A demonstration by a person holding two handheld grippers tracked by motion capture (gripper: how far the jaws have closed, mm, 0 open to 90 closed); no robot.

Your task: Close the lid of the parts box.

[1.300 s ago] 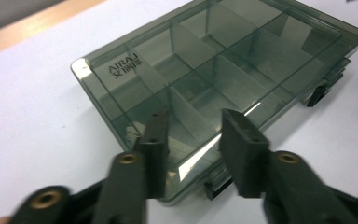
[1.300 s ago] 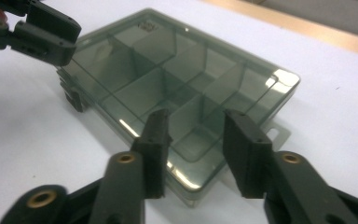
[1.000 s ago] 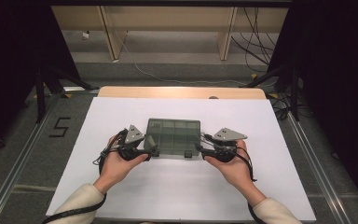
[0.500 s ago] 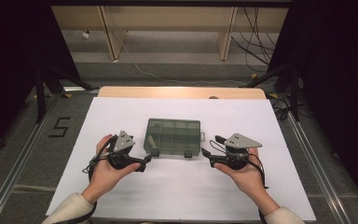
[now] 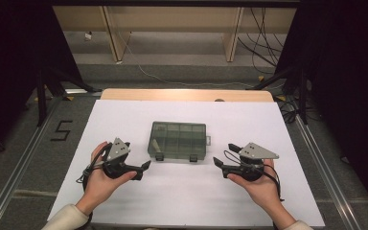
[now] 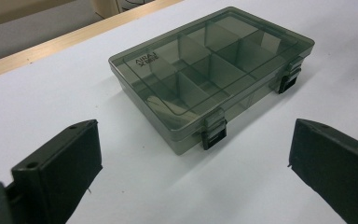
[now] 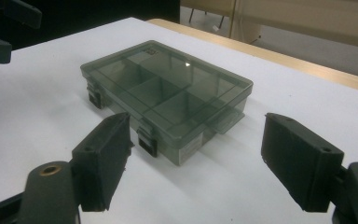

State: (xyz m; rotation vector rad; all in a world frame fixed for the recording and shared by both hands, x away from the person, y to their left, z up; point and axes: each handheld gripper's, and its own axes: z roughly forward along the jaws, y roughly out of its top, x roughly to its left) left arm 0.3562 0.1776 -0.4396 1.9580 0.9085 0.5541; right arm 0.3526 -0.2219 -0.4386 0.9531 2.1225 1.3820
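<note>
A smoky see-through compartment box lies shut on the white sheet, its two black latches toward me. My left gripper rests on the sheet to the box's front left, held in a hand, apart from it. My right gripper sits off the box's front right, also clear of it. Both sets of jaws have just been opening and stand wide with nothing between them. In the left gripper view the box lies beyond my left gripper. The right gripper view shows the box past my right gripper.
The white sheet covers a table with a wooden far edge. Metal rails run along both sides on the grey floor, and a black mark shaped like a 5 is on the floor at left. Dark stands and cables lie beyond.
Both grippers have drawn away from the box's two ends, the left leftward and the right rightward, and their jaws have spread. The box has stayed in place.
</note>
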